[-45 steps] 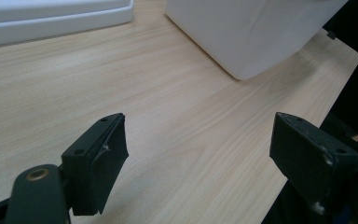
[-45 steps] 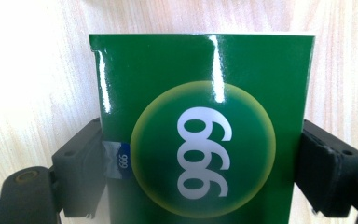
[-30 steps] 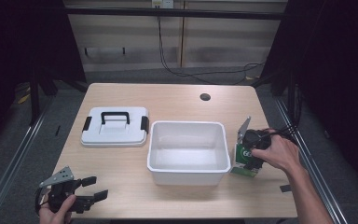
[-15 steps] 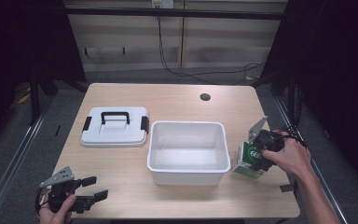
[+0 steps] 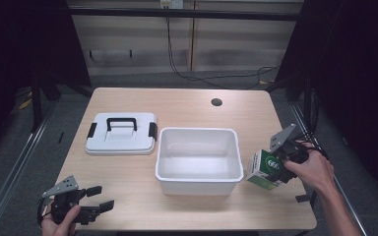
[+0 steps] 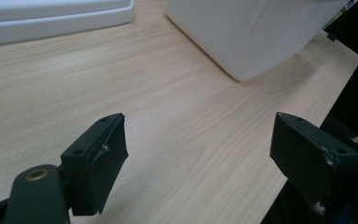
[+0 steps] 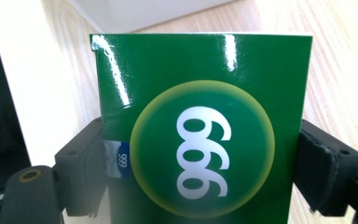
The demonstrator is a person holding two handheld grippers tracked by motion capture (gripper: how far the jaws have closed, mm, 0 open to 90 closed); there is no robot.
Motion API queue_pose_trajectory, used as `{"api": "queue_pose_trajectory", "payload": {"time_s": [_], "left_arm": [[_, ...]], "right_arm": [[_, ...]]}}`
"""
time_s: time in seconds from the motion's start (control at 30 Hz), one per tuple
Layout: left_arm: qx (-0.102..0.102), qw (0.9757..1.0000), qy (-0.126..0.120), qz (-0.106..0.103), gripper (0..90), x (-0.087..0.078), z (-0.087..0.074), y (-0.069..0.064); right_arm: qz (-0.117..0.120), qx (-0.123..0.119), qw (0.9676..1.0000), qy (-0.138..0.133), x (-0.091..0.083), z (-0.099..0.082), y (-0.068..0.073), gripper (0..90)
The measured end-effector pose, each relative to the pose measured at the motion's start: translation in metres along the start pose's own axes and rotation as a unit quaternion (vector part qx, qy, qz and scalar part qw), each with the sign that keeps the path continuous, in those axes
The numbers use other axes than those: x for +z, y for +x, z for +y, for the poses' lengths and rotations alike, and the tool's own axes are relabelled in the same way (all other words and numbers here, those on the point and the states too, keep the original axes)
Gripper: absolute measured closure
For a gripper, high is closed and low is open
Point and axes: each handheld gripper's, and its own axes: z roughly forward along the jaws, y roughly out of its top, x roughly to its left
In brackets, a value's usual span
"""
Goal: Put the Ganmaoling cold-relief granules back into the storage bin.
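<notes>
High view shows that the green box [image 5: 266, 169], gripped on both sides by the right tongs [image 5: 281, 164], has in the last second moved a little toward the near right and now sits tilted just right of the white bin [image 5: 198, 160]; I judge it is being lifted to go into that bin. On its green face I read "999" in white inside a yellow-ringed circle, and again on a small blue sticker. Left tongs [image 5: 97, 200] stay open and empty over the near left tabletop [image 5: 187, 105].

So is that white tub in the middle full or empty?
Empty. The high view looks straight into the white tub and shows only its bare white floor; its lid lies beside it on the table.
</notes>
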Motion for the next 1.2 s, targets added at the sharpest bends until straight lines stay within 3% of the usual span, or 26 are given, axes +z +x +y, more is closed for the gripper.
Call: {"api": "queue_pose_trajectory", "payload": {"time_s": [0.1, 0.27, 0.37, 0.53, 0.87, 1.2], "left_arm": [[0.001, 1.0000, 0.000, 0.000, 18.6, 0.000, 0.000, 0.000], [0.002, 1.0000, 0.000, -0.001, 18.6, 0.000, 0.000, 0.000], [0.001, 1.0000, 0.001, 0.000, 18.6, 0.000, 0.000, 0.000], [0.002, 1.0000, 0.001, 0.000, 18.6, 0.000, 0.000, 0.000], [0.001, 1.0000, 0.000, 0.000, 18.6, 0.000, 0.000, 0.000], [0.000, 1.0000, -0.001, 0.001, 18.6, 0.000, 0.000, 0.000]], "right_arm": [[-0.002, -0.002, 0.9996, -0.026, -0.005, -0.002, 0.001, 16.1], [-0.004, 0.004, 0.9994, -0.033, -0.010, -0.003, 0.002, 16.1], [-0.008, 0.007, 0.9983, -0.057, -0.016, -0.005, 0.002, 16.1], [-0.018, 0.011, 0.9976, -0.067, -0.019, -0.005, 0.005, 16.1], [-0.029, 0.015, 0.9933, -0.111, -0.037, -0.011, 0.007, 16.1], [-0.035, 0.026, 0.9865, -0.158, -0.058, -0.017, 0.007, 16.1]]}}
